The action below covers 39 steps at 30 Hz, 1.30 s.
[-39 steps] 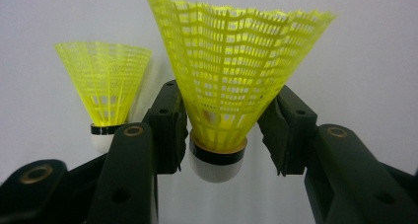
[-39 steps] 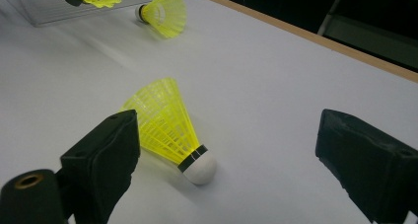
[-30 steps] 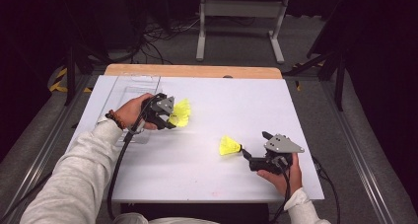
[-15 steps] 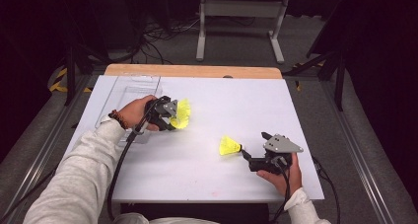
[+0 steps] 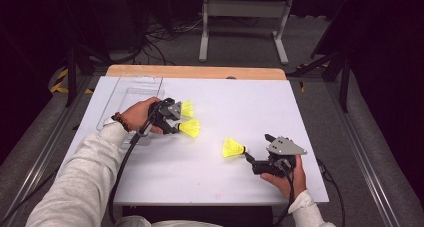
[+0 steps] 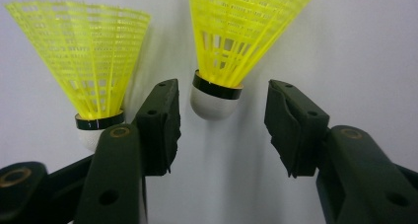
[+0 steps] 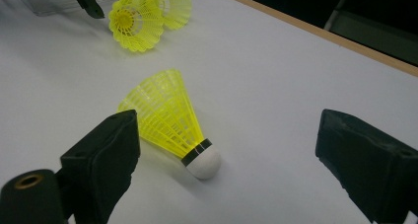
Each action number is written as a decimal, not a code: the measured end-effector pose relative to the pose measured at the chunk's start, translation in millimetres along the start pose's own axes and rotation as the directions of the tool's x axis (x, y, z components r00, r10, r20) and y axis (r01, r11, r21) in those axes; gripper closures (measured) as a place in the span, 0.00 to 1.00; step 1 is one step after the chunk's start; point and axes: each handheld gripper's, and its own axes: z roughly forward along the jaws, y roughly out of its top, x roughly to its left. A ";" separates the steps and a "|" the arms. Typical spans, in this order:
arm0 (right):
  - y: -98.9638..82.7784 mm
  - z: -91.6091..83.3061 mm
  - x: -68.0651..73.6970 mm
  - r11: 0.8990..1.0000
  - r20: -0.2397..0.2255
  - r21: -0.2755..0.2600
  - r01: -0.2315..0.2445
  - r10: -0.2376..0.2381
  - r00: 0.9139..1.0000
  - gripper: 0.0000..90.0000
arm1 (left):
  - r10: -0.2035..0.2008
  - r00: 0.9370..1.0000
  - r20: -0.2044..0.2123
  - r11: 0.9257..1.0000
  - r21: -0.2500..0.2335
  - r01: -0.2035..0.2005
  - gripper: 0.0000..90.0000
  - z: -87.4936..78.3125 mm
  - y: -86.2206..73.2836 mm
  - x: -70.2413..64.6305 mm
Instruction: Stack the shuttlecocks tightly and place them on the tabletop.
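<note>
Left gripper view: jaws level, parted

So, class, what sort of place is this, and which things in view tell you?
Probably a lab or studio set up for recording: a white table on a dark floor, cables trailing behind it, and cabled handheld grippers, left gripper and right gripper, working yellow shuttlecocks.

Bright, evenly lit white table [image 5: 310, 117]; dark surroundings, soft shadows; close jaws slightly blurred
</note>
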 end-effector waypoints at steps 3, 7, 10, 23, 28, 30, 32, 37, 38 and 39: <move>0.1 -0.6 -0.4 1.000 0.003 -0.003 0.000 0.000 1.000 0.12 | -0.015 1.000 -0.005 1.000 -0.021 0.015 0.51 -3.0 -2.4 -0.1; 0.6 -1.5 -0.5 1.000 0.002 -0.008 -0.001 0.001 1.000 0.12 | -0.022 1.000 -0.013 0.999 -0.049 0.022 0.50 -8.0 -4.8 -0.3; 0.6 -2.1 -0.6 1.000 0.001 -0.010 0.000 0.000 1.000 0.11 | -0.034 0.999 -0.030 0.996 -0.087 0.031 0.49 -15.4 -8.4 -1.3; 1.8 -3.3 -0.8 1.000 0.011 -0.016 0.005 -0.005 1.000 0.11 | -0.171 0.971 -0.165 0.926 -0.363 0.101 0.34 -59.1 -33.4 -23.5; 2.3 -3.5 -0.4 1.000 0.011 -0.017 0.007 -0.007 1.000 0.11 | -0.198 0.960 -0.196 0.898 -0.428 0.098 0.31 -63.9 -41.2 -37.5; 2.3 -3.4 -0.3 1.000 0.010 -0.018 0.007 -0.006 1.000 0.11 | -0.204 0.958 -0.200 0.895 -0.436 0.100 0.30 -64.1 -42.6 -40.3; 2.5 -3.1 0.3 1.000 0.009 -0.017 0.007 -0.007 1.000 0.11 | -0.223 0.953 -0.208 0.879 -0.466 0.104 0.30 -64.5 -46.9 -46.9; 2.7 -2.6 0.7 1.000 0.007 -0.015 0.009 -0.009 1.000 0.11 | -0.263 0.935 -0.238 0.851 -0.513 0.109 0.28 -65.2 -53.6 -58.6; 2.7 -2.5 0.8 1.000 0.006 -0.014 0.010 -0.010 1.000 0.11 | -0.276 0.931 -0.240 0.843 -0.525 0.114 0.28 -65.2 -55.3 -62.0; 2.7 -2.6 0.8 1.000 0.006 -0.014 0.009 -0.009 1.000 0.11 | -0.287 0.927 -0.239 0.832 -0.543 0.118 0.26 -64.7 -57.3 -66.2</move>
